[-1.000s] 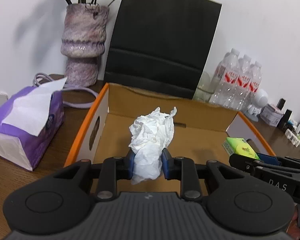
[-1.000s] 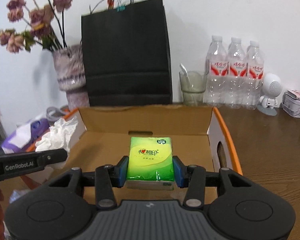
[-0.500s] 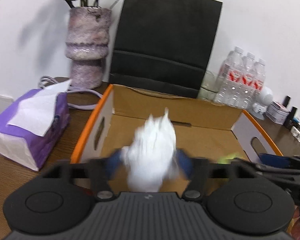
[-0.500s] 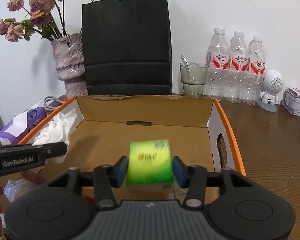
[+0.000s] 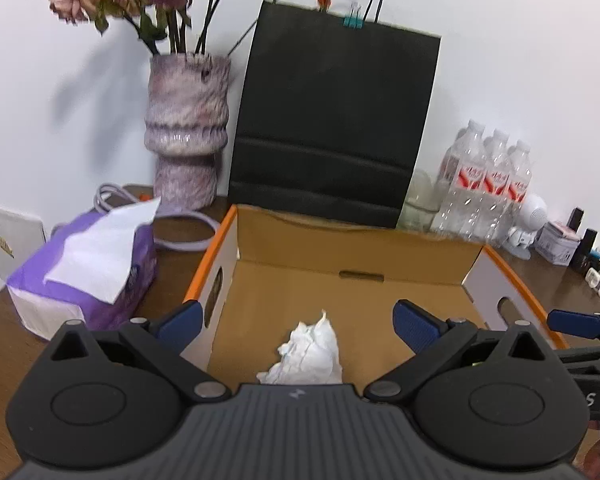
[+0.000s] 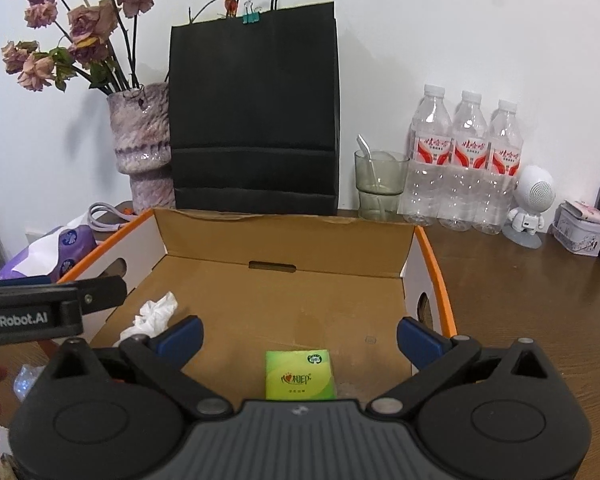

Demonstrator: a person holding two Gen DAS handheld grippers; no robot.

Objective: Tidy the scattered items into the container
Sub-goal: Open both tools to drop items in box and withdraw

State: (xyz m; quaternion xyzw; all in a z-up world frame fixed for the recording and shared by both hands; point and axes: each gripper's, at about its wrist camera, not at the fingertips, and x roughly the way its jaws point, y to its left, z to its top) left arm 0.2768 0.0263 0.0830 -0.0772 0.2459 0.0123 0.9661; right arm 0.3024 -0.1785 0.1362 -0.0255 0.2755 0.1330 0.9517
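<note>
An open cardboard box (image 5: 216, 248) with orange rims lies below both grippers. My left gripper (image 5: 296, 314) hangs over its left half, jaws opening wide; a crumpled white tissue (image 5: 312, 352) rests loose on the box floor beneath them, touching neither pad. In the right wrist view that tissue (image 6: 154, 314) lies near the left wall of the box (image 6: 284, 240). My right gripper (image 6: 299, 328) is over the right half, its jaws also opening wide. A green tissue pack (image 6: 299, 376) lies flat on the floor below, free of the pads.
A purple tissue box (image 5: 84, 276) stands left of the cardboard box. Behind are a vase (image 5: 188, 140) of dried flowers and a black paper bag (image 5: 332, 128). A glass (image 6: 380, 184), three water bottles (image 6: 464, 160), a white figurine (image 6: 530, 204) and a tin (image 6: 580, 232) line the back right.
Both grippers went from shut to wide open. The crumpled tissue fell from the left one and the green pack from the right one onto the box floor. The left gripper rose slightly.
</note>
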